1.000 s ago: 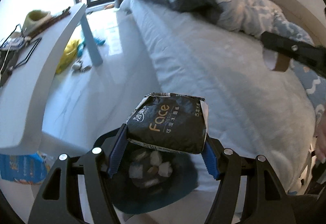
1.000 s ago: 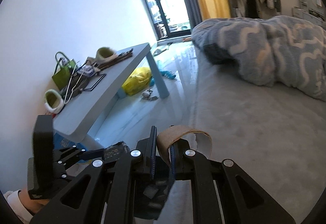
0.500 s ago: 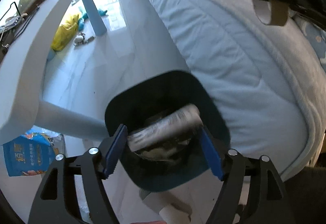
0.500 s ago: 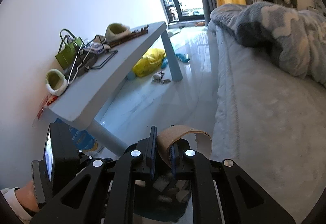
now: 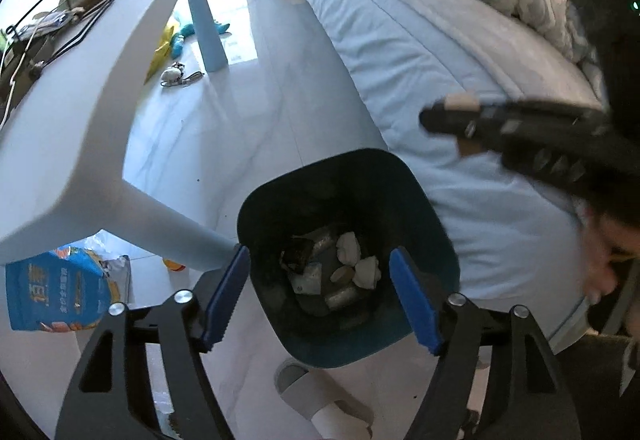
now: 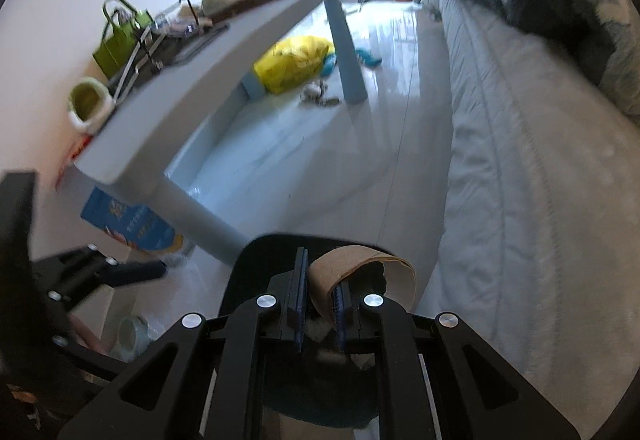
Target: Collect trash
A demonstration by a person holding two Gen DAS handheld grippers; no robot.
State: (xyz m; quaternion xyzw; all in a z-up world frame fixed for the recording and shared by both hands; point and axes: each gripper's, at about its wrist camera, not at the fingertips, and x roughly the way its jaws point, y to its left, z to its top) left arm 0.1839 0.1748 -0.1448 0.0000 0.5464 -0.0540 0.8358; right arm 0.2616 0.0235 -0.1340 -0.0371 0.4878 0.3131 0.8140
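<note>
A dark blue trash bin (image 5: pixel 436 224) stands on the floor between the table and the bed, with white paper wads and wrappers inside. A black tissue pack (image 5: pixel 298 260) lies among them. My left gripper (image 5: pixel 320 252) hangs right above the bin's mouth; its jaws are closing with nothing between the blue pads. My right gripper (image 6: pixel 320 280) is shut on a brown cardboard tube (image 6: pixel 356 264) and hovers over the bin's rim (image 6: pixel 276 240). In the left wrist view, the right gripper (image 5: pixel 436 118) comes in from the right above the bed's edge, with the tube (image 5: pixel 462 102) pinched in it.
A pale blue table (image 5: pixel 80 112) with slippers and a green bag stands on the left, one leg close to the bin. The bed (image 5: pixel 440 52) runs along the right. A blue packet (image 5: pixel 52 292) lies under the table. A yellow bag (image 6: pixel 294 60) sits farther back.
The black tissue pack left my left gripper and dropped into the bin, and both pads are now bare. My right gripper sank and swung over the bin with the tube.
</note>
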